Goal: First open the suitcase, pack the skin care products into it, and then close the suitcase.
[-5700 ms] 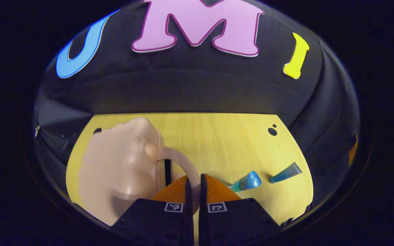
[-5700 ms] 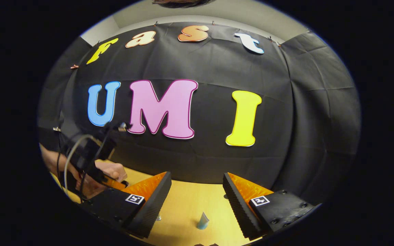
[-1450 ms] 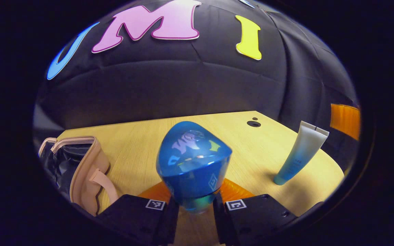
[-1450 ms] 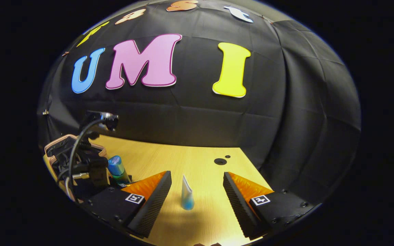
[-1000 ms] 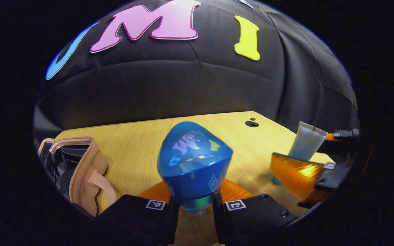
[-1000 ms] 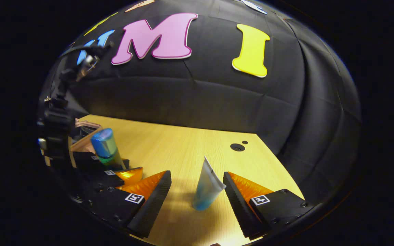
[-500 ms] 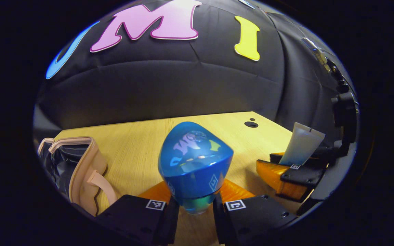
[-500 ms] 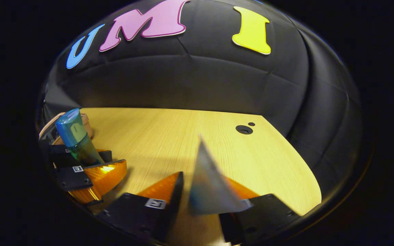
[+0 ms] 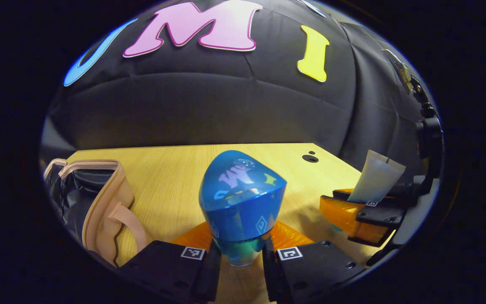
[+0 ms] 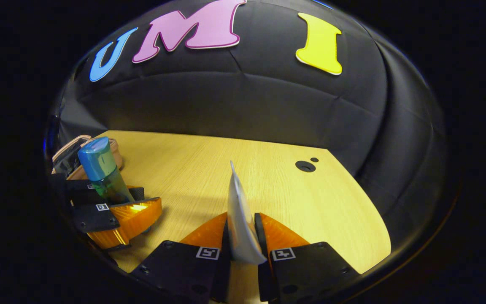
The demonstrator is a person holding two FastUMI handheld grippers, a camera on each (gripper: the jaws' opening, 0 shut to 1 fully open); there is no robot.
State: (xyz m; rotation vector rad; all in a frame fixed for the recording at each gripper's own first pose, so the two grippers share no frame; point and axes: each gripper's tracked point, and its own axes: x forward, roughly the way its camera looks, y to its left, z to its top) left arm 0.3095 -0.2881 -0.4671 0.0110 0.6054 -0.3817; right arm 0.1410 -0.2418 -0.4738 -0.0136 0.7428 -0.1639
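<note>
In the left gripper view, the suitcase (image 9: 99, 198), a small beige case with a dark lining, lies open at the far left of the bench (image 9: 171, 177), its lid edge and a loop handle toward the camera. Just right of it, at the middle of this view, the left gripper (image 9: 237, 253) has its fingers pressed on the greenish body of a bottle (image 9: 241, 207), which stands upright between them with its blue cap toward the lens. Farther right, near the bench's right edge, the right gripper (image 9: 363, 207) shows side-on with a pale tube (image 9: 376, 177) rising out of its fingers, the crimped end up. Behind it, two small dark holes (image 9: 309, 158) mark the bench top. In the right gripper view, the suitcase (image 10: 72, 152) sits at the far left edge, partly hidden behind the left gripper (image 10: 118, 202), from which the bottle (image 10: 101, 171) rises, leaning slightly left. At the bottom middle, the right gripper (image 10: 241, 236) has its fingers closed narrowly on the tube (image 10: 238, 219), which is seen edge-on and stands upright between them, flat end pointing up. To its right the bench (image 10: 331, 202) carries the same two holes (image 10: 305, 165).
</note>
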